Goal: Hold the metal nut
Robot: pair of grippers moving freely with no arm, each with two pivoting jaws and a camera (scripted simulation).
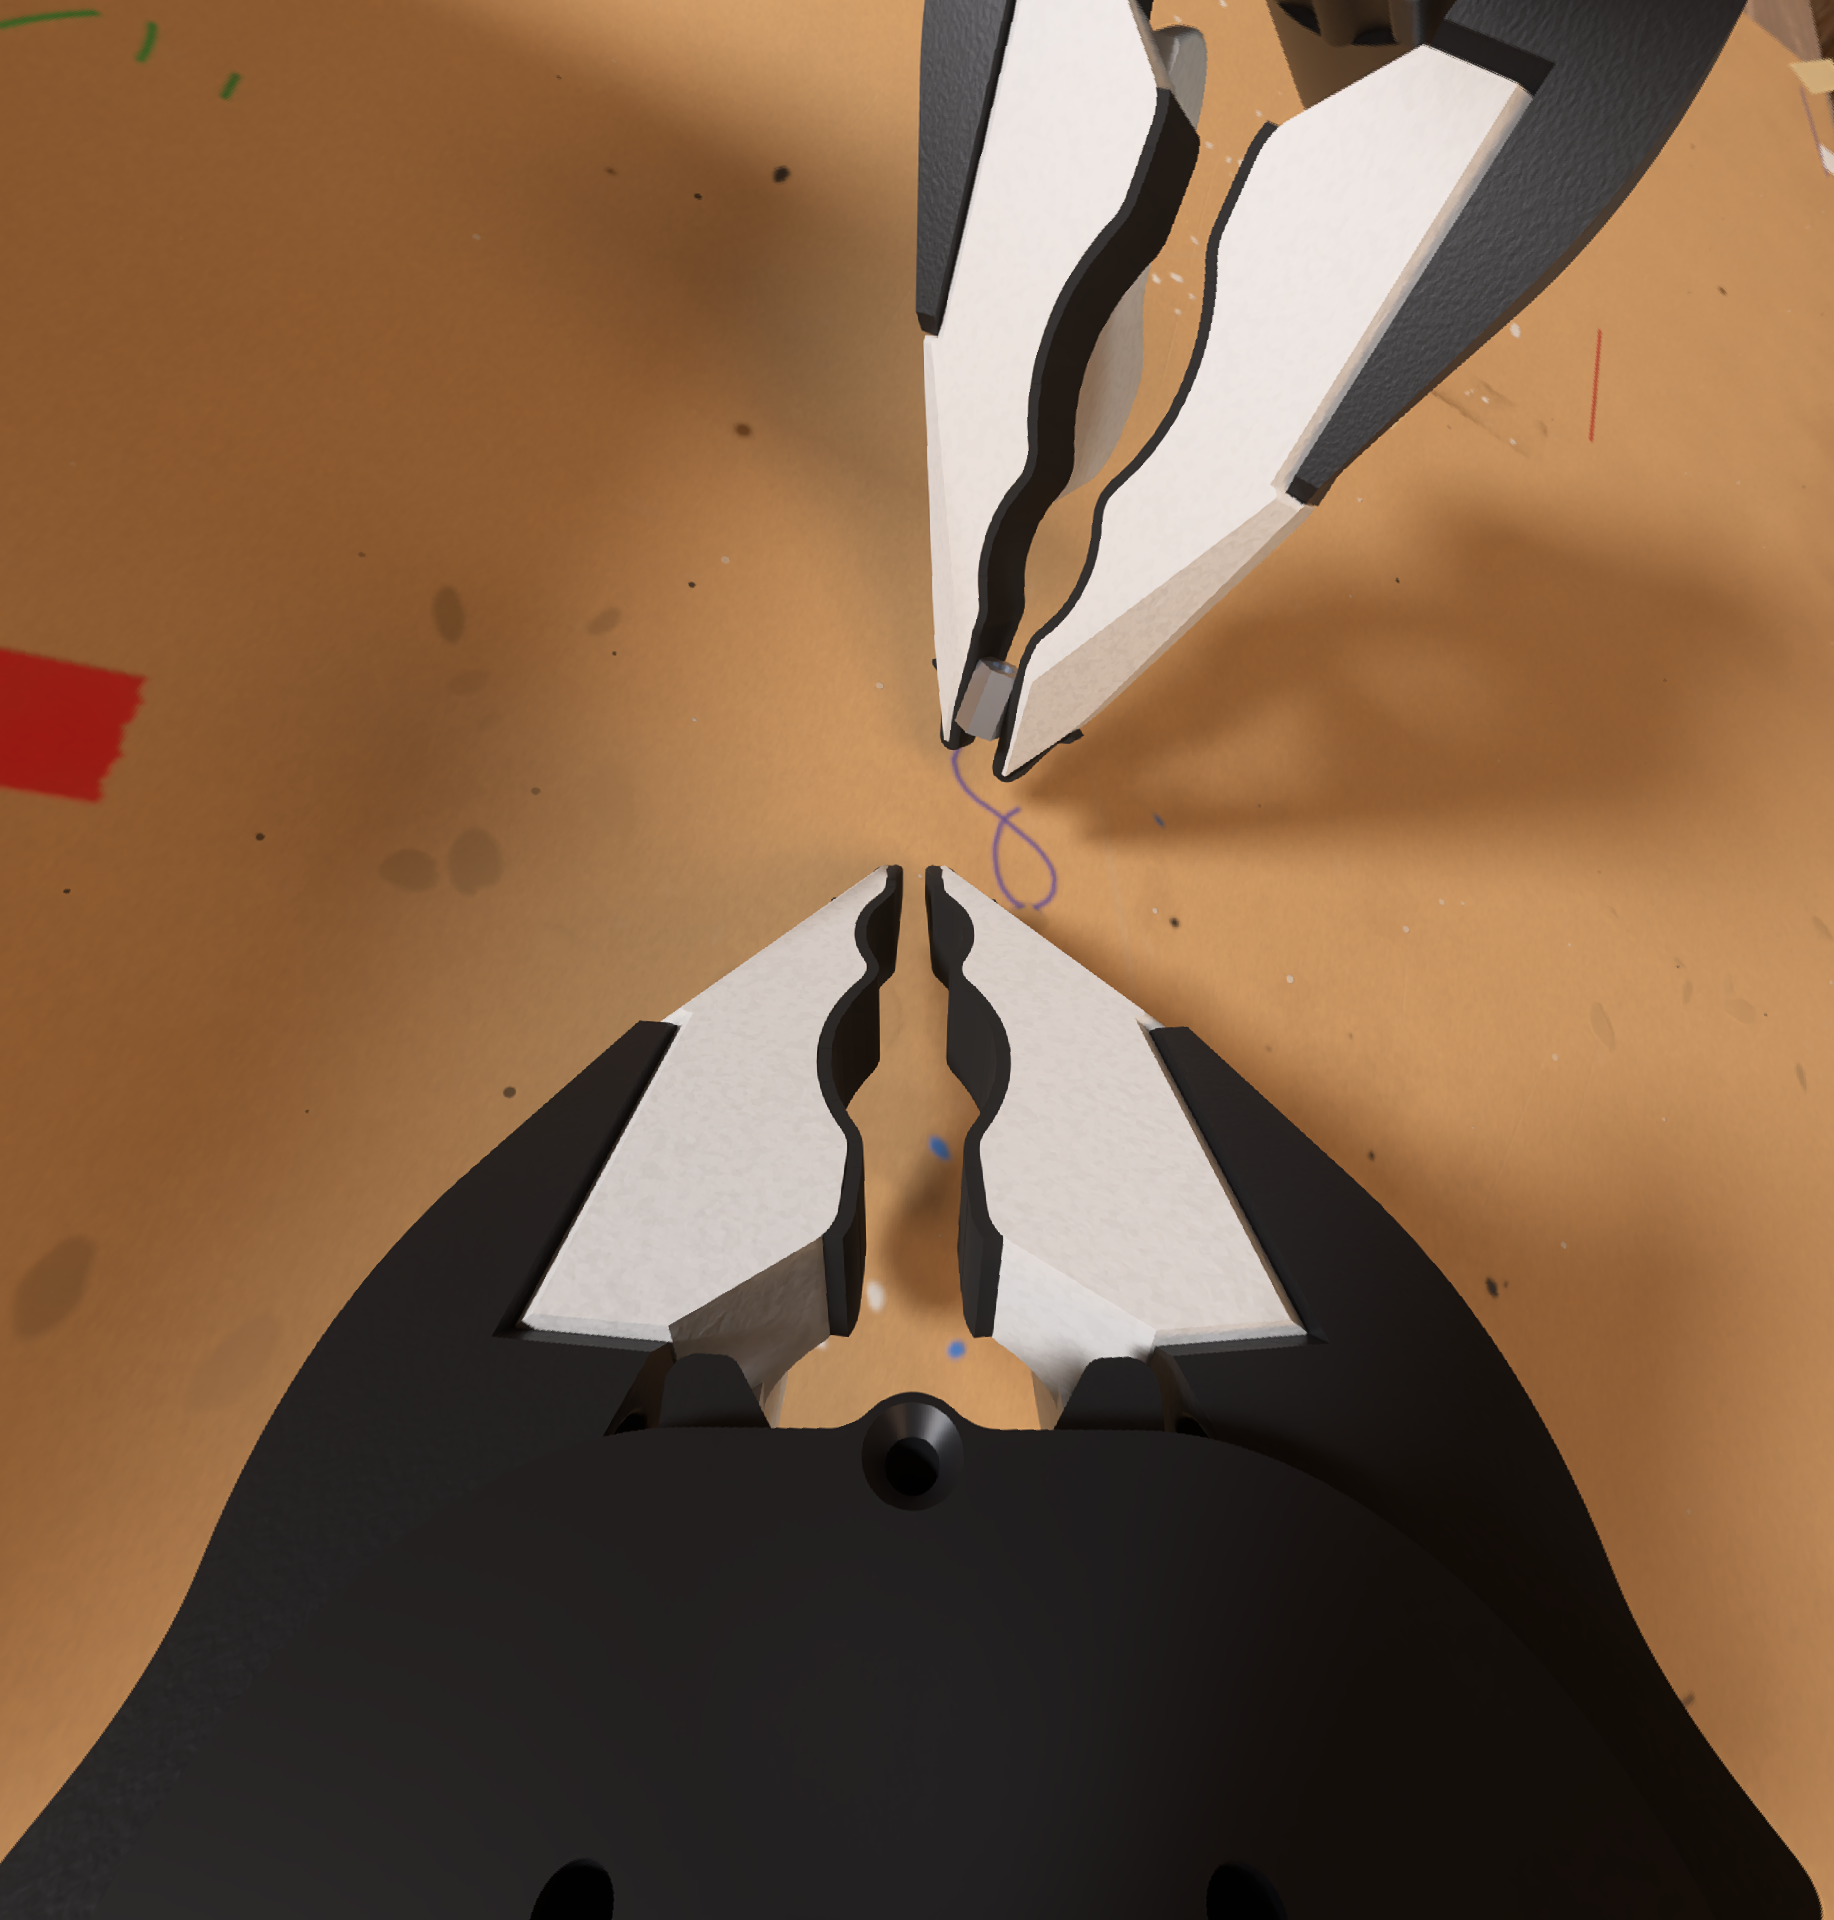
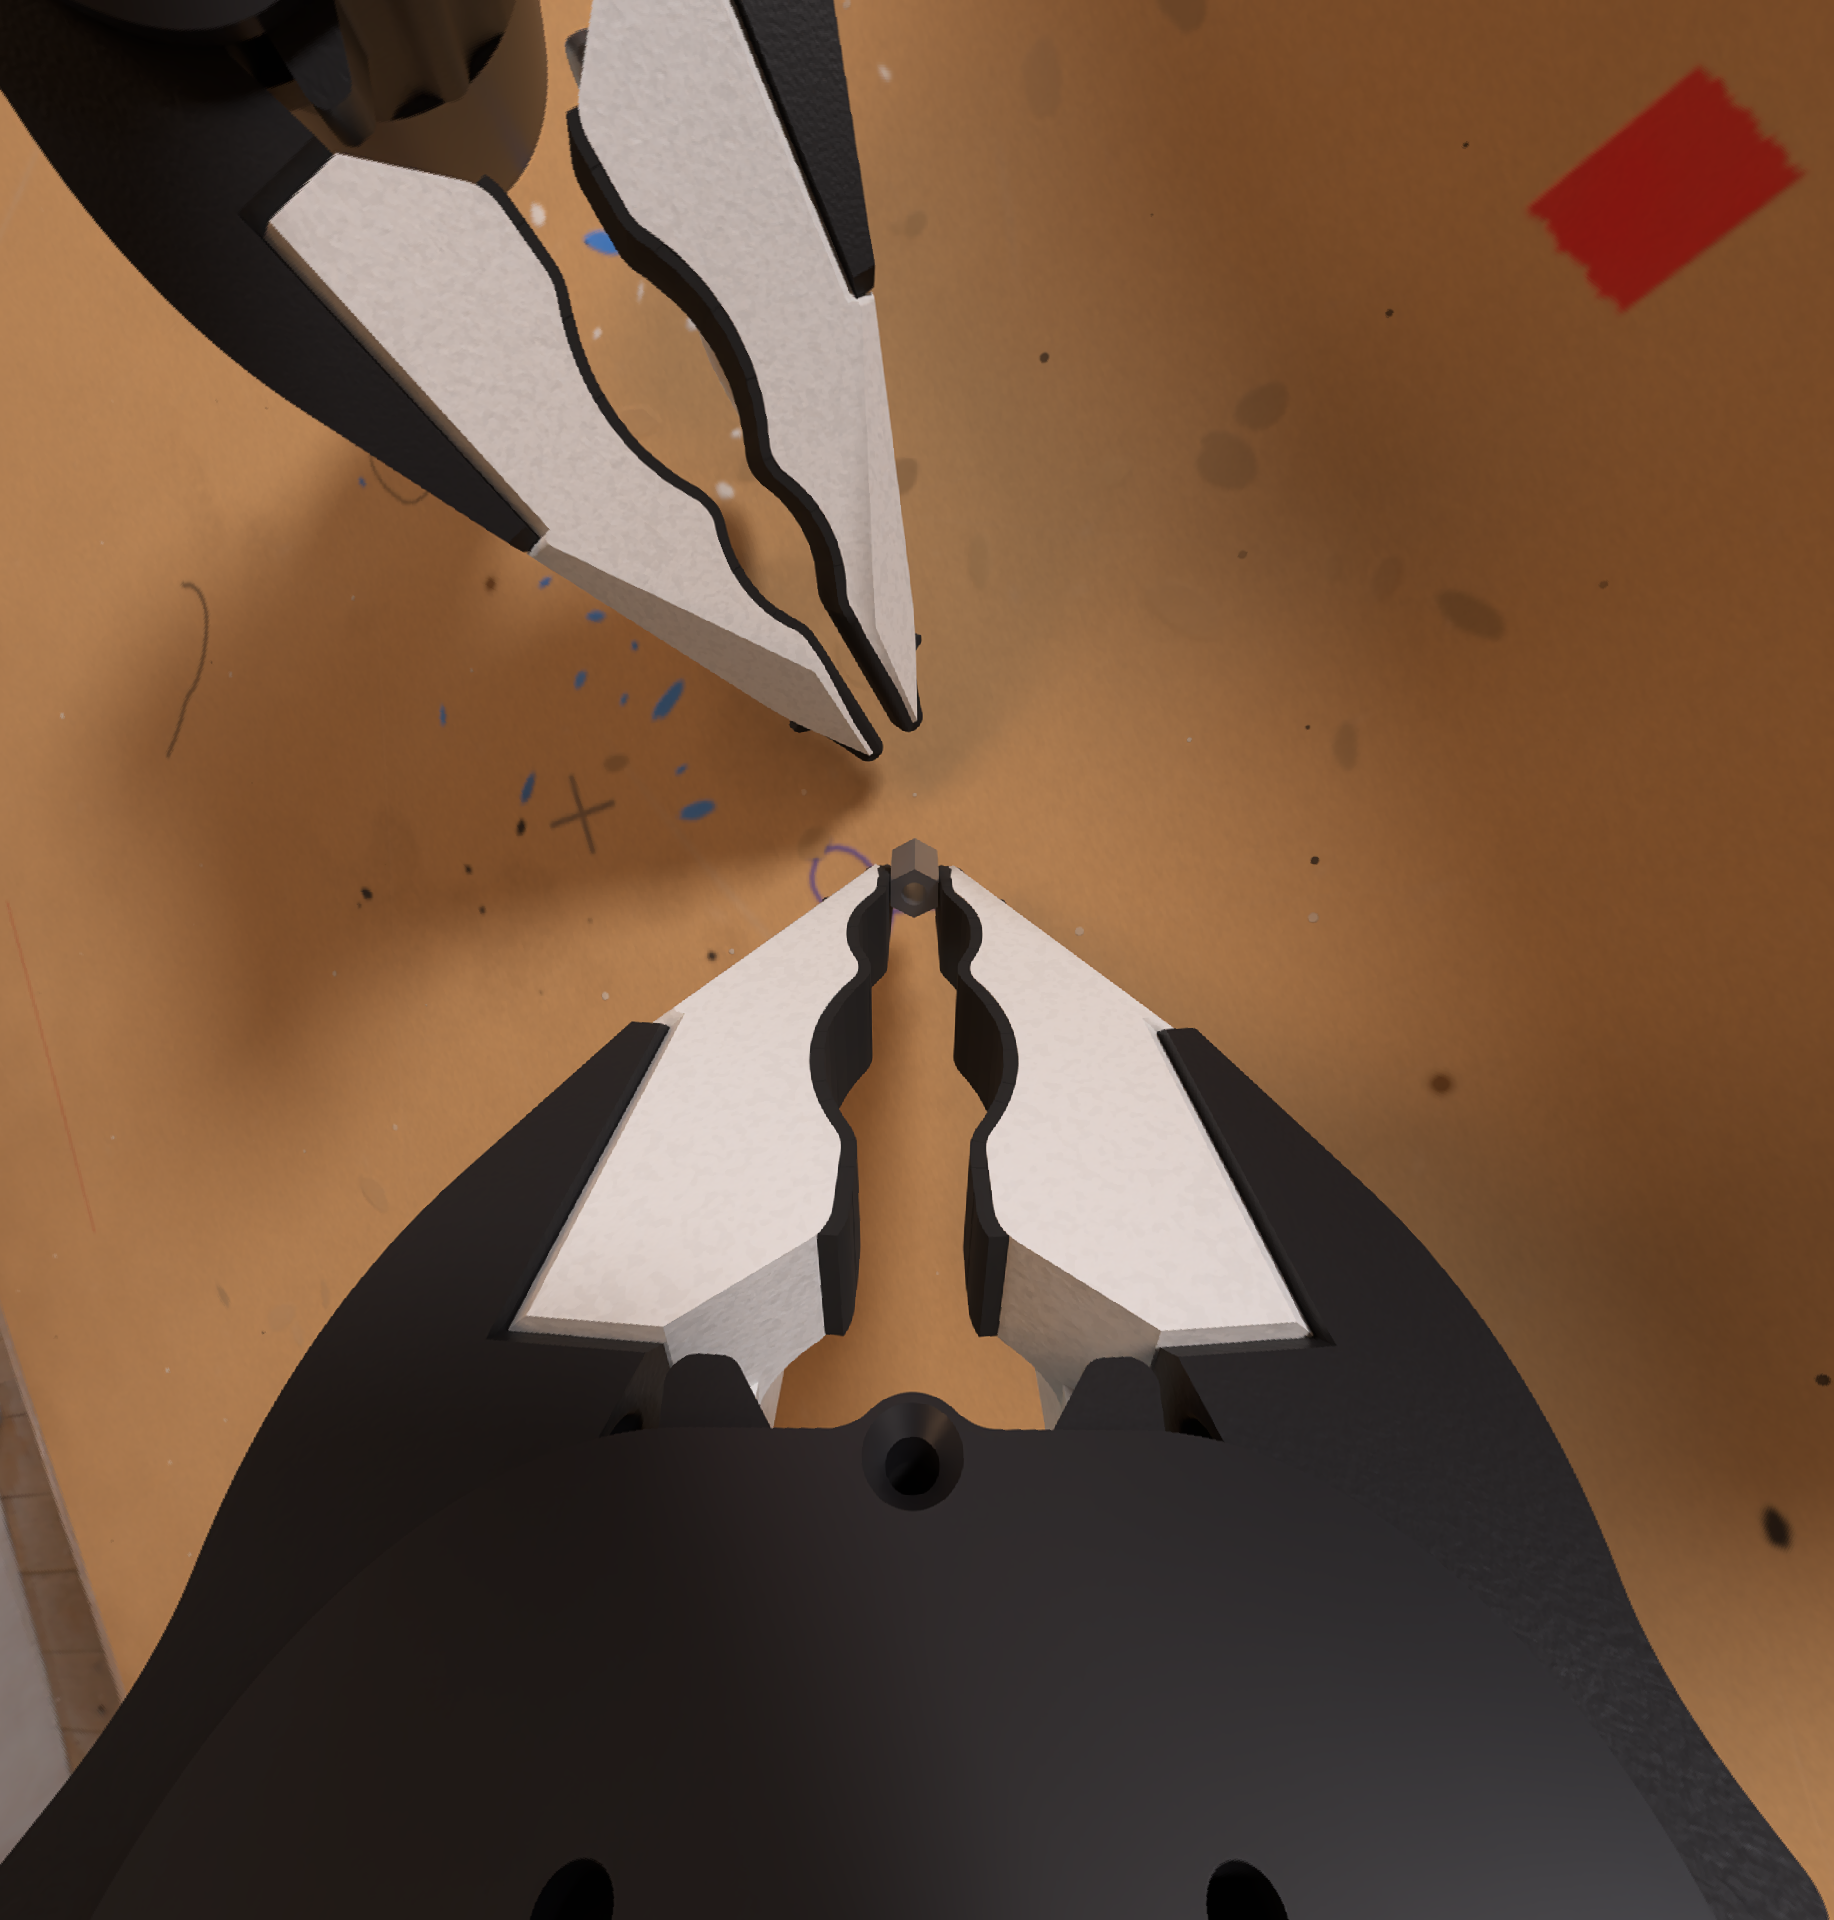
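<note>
A small grey hexagonal metal nut (image 2: 912,881) sits pinched between the tips of my right gripper (image 2: 913,883), which is shut on it just above the brown table. In the left wrist view the same nut (image 1: 984,698) shows between the right gripper's tips (image 1: 980,753), which come in from the top. My left gripper (image 1: 913,878) has its jaws nearly closed with nothing between them, a short way in front of the nut. It shows in the right wrist view (image 2: 892,732) from the upper left, tips facing the nut.
The brown tabletop (image 1: 373,416) carries paint specks and pen scribbles. A red tape patch (image 1: 40,717) lies at the left in the left wrist view and at the upper right in the right wrist view (image 2: 1661,187). The table edge (image 2: 30,1351) shows at the lower left.
</note>
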